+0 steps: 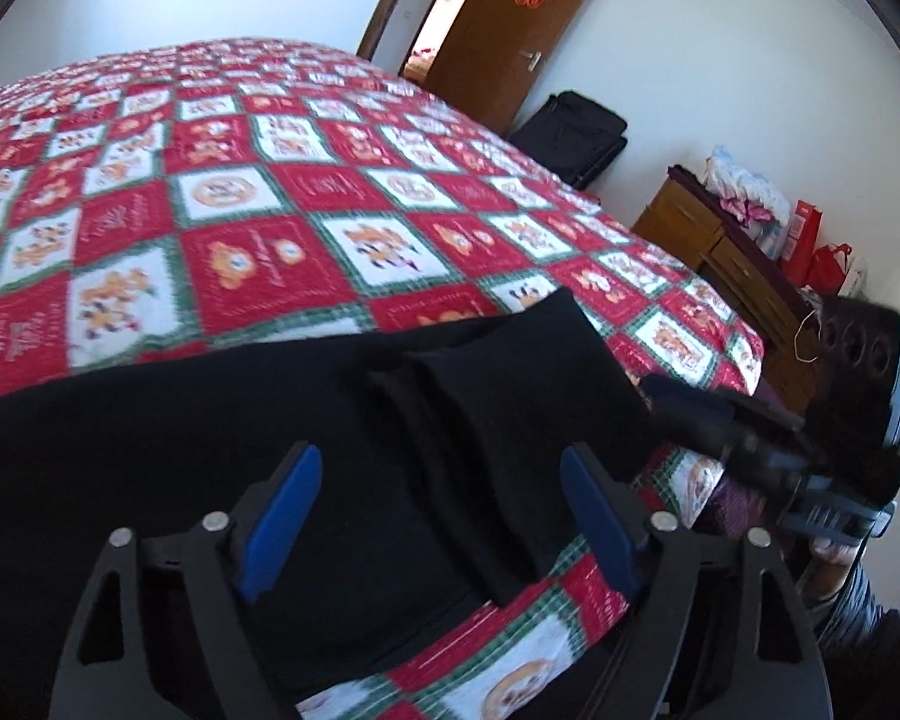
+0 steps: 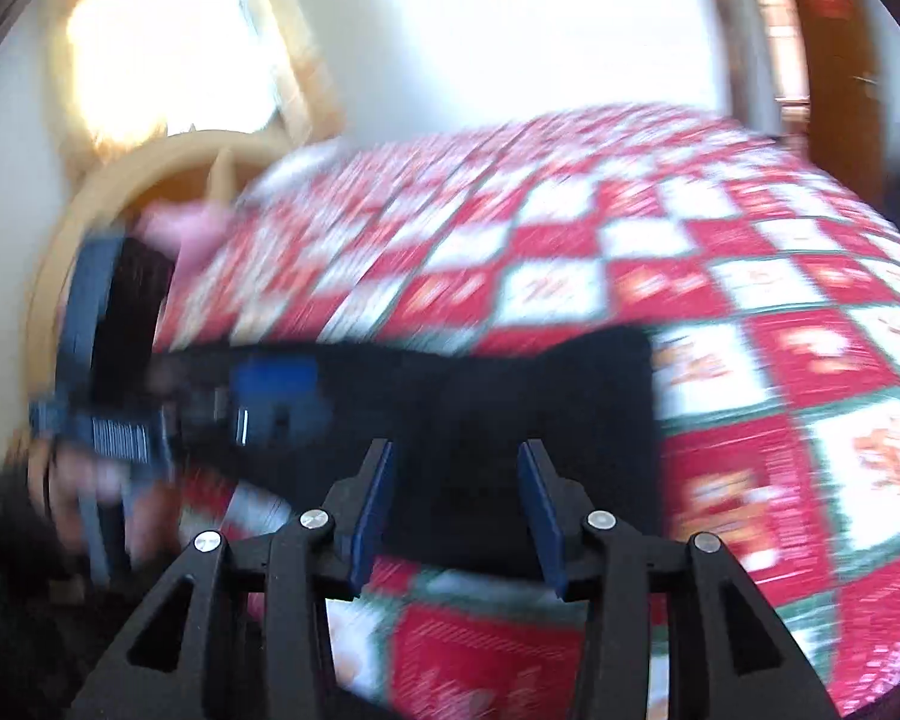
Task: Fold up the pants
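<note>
Pants (image 1: 222, 420) lie on the bed (image 1: 306, 180), close along its near edge, straight ahead of and below both claws. Long axis runs along that edge; in the left wrist view the cloth fills the near left and ends toward the near right corner in two stacked, squared-off ends, apparently the legs laid one on the other. Fabric plain black, soft, flat, with a few shallow folds; detail lost to blur.

Left claw (image 1: 438, 516) spread wide, nothing between its blue pads (image 1: 282, 522), hanging over the leg ends. Right claw (image 2: 456, 516) partly spread, pinching nothing, over the same dark cloth (image 2: 498, 396) near its end.

Judgement: both claws sit near the leg end, left one squarely over it; a grab there suits carrying that end along the long axis.
</note>
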`<state>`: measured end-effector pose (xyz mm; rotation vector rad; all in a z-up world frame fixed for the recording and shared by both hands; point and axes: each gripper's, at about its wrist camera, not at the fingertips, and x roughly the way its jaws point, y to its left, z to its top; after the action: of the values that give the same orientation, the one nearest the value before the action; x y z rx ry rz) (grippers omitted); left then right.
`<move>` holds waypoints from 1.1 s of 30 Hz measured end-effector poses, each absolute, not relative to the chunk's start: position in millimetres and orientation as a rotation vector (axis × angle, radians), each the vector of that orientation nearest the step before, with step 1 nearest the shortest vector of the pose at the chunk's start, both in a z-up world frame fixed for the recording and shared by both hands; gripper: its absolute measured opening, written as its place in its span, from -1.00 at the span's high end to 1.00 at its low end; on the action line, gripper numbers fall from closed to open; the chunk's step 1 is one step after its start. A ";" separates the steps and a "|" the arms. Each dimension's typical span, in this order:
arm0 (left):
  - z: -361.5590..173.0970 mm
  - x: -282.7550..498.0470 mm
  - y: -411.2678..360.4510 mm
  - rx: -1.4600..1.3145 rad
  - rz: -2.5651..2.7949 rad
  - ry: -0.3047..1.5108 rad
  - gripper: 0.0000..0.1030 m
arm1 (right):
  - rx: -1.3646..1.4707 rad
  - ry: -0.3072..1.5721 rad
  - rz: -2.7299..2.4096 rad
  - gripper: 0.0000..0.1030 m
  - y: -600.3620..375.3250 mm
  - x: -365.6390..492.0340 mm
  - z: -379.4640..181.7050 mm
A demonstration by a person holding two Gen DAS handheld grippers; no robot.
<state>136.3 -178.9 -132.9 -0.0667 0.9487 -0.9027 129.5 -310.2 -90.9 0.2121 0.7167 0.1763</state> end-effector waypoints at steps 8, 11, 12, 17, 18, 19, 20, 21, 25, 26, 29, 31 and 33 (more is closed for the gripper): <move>-150.1 131.8 -216.6 -0.029 -0.828 1.023 0.11 | 0.298 0.616 0.030 0.05 -337.6 123.2 -101.8; -147.7 130.3 -212.7 -0.029 -0.826 1.016 0.78 | 0.287 0.579 0.029 0.04 -336.6 117.9 -99.6; -145.5 131.0 -208.1 -0.042 -0.824 1.010 0.78 | 0.286 0.564 0.026 -0.02 -337.0 115.3 -98.4; -125.0 131.0 -183.7 -0.078 -0.831 0.974 0.78 | 0.314 0.531 0.007 -0.16 -347.4 112.8 -96.2; -119.4 133.1 -174.4 -0.088 -0.831 0.971 0.78 | 0.319 0.532 0.004 -0.16 -348.2 112.9 -96.5; -116.0 134.9 -167.6 -0.092 -0.832 0.974 0.78 | 0.318 0.535 0.000 -0.17 -348.0 113.5 -96.9; -114.4 138.2 -163.1 -0.094 -0.826 0.978 0.78 | 0.312 0.538 -0.002 -0.17 -347.0 114.5 -97.3; -111.3 141.0 -153.2 -0.099 -0.810 0.977 0.78 | 0.302 0.542 -0.003 -0.17 -345.2 115.1 -97.5; -109.7 151.4 -123.3 -0.121 -0.752 0.985 0.78 | 0.251 0.556 0.014 -0.18 -333.7 117.8 -98.8; -110.5 154.0 -116.9 -0.130 -0.736 0.988 0.78 | 0.238 0.560 0.017 -0.18 -330.8 118.7 -99.2; -114.4 160.3 -98.3 -0.157 -0.692 0.997 0.78 | 0.217 0.565 0.024 -0.19 -326.4 119.2 -100.7; -118.6 164.2 -88.6 -0.169 -0.667 1.004 0.78 | 0.215 0.568 0.025 -0.19 -326.1 119.8 -101.5; -125.2 167.5 -81.3 -0.177 -0.650 1.018 0.78 | 0.217 0.571 0.023 -0.19 -326.9 120.7 -102.1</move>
<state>167.5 -81.3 -125.2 -0.1773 1.0182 -0.6501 120.7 -326.9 -102.2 0.2174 0.5715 0.0227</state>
